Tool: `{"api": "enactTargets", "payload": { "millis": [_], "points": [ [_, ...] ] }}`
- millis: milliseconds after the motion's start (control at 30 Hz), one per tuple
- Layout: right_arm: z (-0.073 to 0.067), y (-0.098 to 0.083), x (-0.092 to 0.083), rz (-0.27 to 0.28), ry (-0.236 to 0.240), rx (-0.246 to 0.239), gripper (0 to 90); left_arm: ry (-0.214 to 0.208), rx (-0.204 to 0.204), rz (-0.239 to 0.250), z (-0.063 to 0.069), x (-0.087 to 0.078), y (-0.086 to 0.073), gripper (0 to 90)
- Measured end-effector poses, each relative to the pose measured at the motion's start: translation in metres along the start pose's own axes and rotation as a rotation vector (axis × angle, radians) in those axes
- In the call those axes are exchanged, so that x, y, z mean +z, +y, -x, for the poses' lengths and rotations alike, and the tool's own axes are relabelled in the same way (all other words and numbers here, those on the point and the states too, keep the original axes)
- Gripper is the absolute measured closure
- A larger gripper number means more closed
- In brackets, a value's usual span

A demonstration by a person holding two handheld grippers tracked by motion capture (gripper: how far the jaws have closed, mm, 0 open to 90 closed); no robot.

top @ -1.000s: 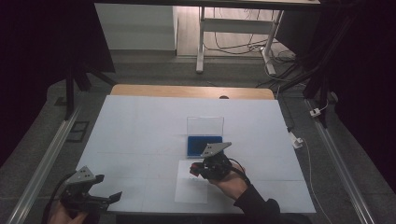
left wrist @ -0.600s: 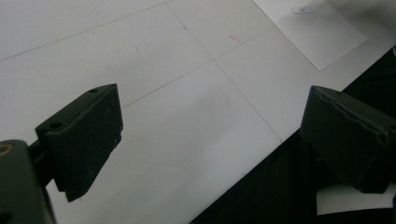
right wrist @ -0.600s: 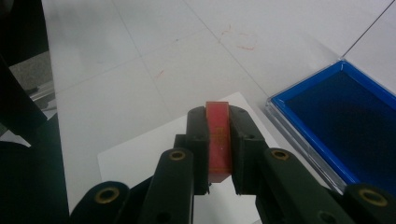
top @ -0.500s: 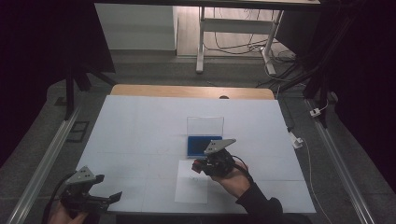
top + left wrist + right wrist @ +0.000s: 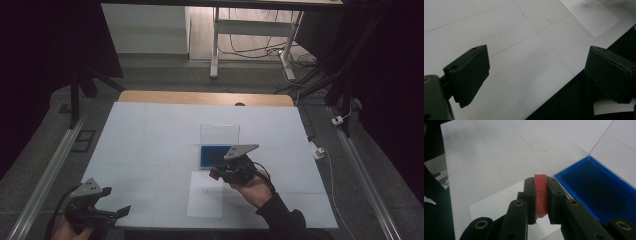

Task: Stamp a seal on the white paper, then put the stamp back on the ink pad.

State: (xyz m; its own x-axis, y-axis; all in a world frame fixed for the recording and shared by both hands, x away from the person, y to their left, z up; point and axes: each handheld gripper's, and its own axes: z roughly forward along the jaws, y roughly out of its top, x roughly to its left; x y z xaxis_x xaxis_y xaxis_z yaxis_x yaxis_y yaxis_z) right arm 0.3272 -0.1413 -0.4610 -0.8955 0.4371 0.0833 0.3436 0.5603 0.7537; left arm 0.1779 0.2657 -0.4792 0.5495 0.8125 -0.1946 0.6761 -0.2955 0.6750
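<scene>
Lifted slightly toward the open blue plastic box [image 5: 599, 192], right gripper [image 5: 541, 195] stays clenched on 1 flat red card [image 5: 541, 192] above the white paper sheet [image 5: 205, 200]; next, lower it into the box. Left gripper [image 5: 536, 72] rests released.

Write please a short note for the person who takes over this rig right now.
Right tool: shut on a small red block, held just beside the open blue box, over the edge of the white paper sheet.
Left tool: open, holds nothing, at the near left corner of the table.
Done: block picked up.
Left: probably to put the block in the blue box, whose clear lid stands up behind it.
</scene>
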Motion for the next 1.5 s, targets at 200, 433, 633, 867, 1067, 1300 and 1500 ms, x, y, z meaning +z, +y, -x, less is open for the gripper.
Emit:
{"api": "enactTargets", "payload": {
  "millis": [200,433,633,867,1067,1300,1500],
  "points": [
    [0.007,0.001,-0.003,0.006,-0.021,0.011,79.7,-0.002,-0.003,0.002,0.0,0.0,0.0,6.1],
    [0.015,0.001,-0.003,0.016,-0.045,0.024,79.7,0.001,0.001,0.0,0.0,0.0,0.0,6.1],
    [0.018,0.003,-0.003,0.016,-0.054,0.028,79.7,0.001,0.001,-0.002,0.0,0.0,0.0,6.1],
    [0.022,0.003,-0.004,0.015,-0.065,0.038,79.7,0.002,0.001,-0.001,0.0,0.0,0.0,6.1],
    [0.028,0.003,-0.003,0.018,-0.084,0.045,79.7,0.001,0.001,-0.002,0.0,0.0,0.0,6.1],
    [0.038,0.004,-0.001,0.021,-0.111,0.06,79.7,0.001,0.0,-0.003,0.0,0.0,0.0,6.1],
    [0.045,0.004,-0.001,0.028,-0.125,0.082,79.7,0.002,0.0,-0.003,0.0,0.0,0.0,6.1]
  ]
}}
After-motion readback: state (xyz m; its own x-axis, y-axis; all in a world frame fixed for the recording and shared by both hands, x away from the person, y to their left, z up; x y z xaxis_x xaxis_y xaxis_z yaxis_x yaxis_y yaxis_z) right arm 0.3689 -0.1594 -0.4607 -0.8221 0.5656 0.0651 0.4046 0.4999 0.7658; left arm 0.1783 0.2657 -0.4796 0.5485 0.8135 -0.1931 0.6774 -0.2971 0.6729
